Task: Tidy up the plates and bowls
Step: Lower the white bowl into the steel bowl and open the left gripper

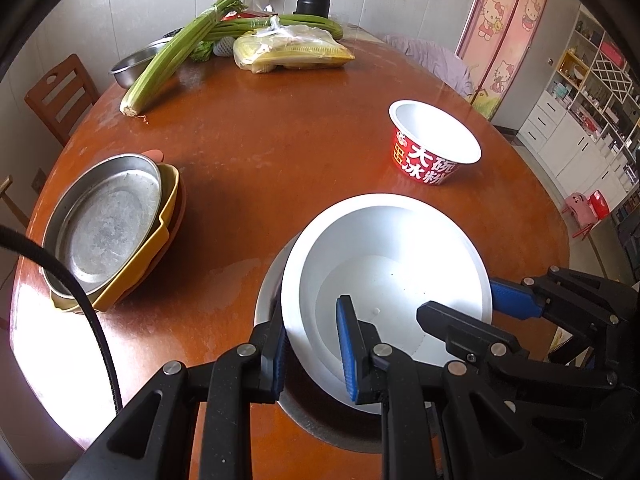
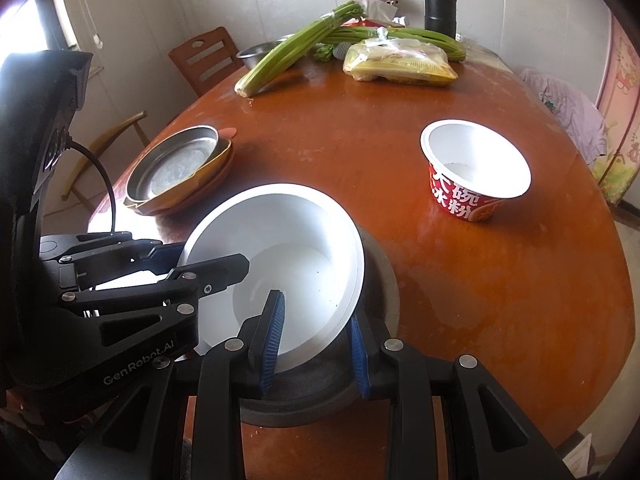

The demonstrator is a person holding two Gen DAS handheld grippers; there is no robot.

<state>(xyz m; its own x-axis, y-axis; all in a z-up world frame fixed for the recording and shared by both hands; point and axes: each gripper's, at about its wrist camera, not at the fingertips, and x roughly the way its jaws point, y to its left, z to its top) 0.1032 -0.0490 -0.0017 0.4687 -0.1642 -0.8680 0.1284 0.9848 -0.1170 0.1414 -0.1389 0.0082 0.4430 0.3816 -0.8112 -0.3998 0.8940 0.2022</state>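
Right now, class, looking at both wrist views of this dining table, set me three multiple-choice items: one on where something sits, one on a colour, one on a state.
1. Where does the round white plastic bowl sit?
A. inside the shallow grey metal dish
B. on the stack of plates
C. beside the celery

2. What colour is the outside of the paper cup-style bowl with printed characters?
A. blue
B. red
C. green

3. How do the two claws stand?
A. both open, clear of the bowl
B. both shut on the white bowl's rim
C. one grips the black flask

Answers:
1 A, the grey dish's rim shows around and under the bowl.
2 B, its wall is red with white characters.
3 B, the left claw and right claw each have one pad inside and one outside the rim.
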